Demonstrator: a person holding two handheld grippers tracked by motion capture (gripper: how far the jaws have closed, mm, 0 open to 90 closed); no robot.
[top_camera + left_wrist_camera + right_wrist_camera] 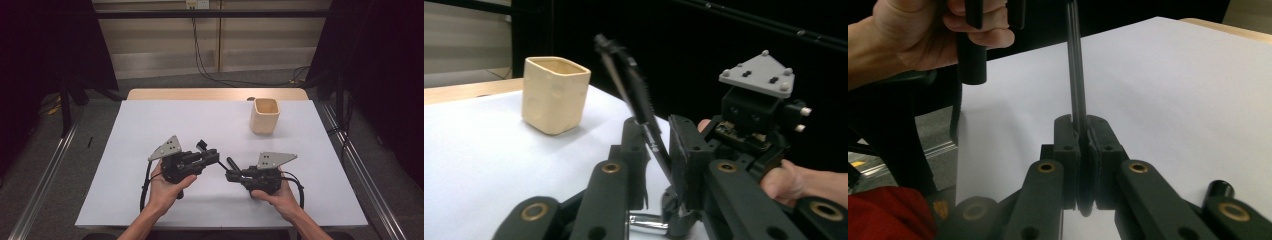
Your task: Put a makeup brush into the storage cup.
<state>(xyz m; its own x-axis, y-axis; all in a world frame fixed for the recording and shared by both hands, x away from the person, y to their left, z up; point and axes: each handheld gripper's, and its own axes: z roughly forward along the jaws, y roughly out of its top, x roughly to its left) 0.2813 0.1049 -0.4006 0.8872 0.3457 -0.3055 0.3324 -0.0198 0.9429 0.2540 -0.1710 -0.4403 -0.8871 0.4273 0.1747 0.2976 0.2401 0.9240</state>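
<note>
A thin black pen (636,92) stands tilted between the pads of my left gripper (658,132), which press on its lower shaft; its clip end points up. My right gripper (1082,125) is shut on the same pen (1076,65), which rises straight from its jaws. In the high view the left gripper (212,156) and right gripper (231,175) meet tip to tip near the table's front middle, each in a hand. The right gripper's grey plate (758,74) shows just behind the left jaws.
A cream square cup (264,116) stands upright and empty-looking at the back right of the white table (150,125), also seen beyond the left jaws (555,95). Dark curtains flank the table; cables run on the floor behind.
</note>
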